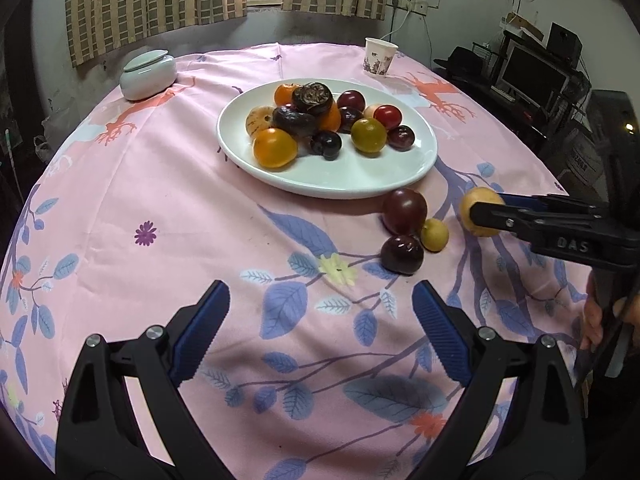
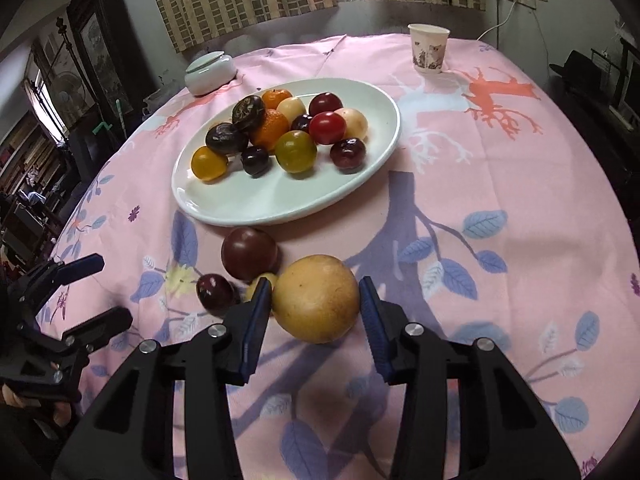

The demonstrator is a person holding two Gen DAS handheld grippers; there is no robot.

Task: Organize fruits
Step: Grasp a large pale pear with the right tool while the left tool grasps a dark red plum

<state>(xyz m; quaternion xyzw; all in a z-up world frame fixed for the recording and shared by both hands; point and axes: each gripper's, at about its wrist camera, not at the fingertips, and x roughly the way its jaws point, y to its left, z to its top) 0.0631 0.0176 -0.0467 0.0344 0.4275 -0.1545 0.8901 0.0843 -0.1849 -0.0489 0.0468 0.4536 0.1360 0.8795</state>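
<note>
The right gripper (image 2: 316, 300) straddles the yellow round fruit (image 2: 316, 298), which lies on the pink tablecloth (image 2: 500, 200) just in front of the white plate (image 2: 280, 204). One blue pad touches the fruit's left flank. The other pad stands just beside its right flank, with a thin gap showing, so the fruit appears bracketed and not yet firmly pinched.

The step in hand appears to be the pickup of this fruit for transfer to the plate. For a sound grip, the operator closes the jaws across the widest part of the fruit, since a smooth round skin is likely to squirt out of a high or low pinch. The small yellow fruit (image 2: 260, 282) touches the left finger's outer side and may be nudged. Two dark plums (image 2: 249, 254) also lie between the held fruit and the plate, so a lift clear of them looks advisable.

The left gripper (image 1: 320, 332) is spread wide and holds nothing, hovering over the cloth well in front of the plate.
</note>
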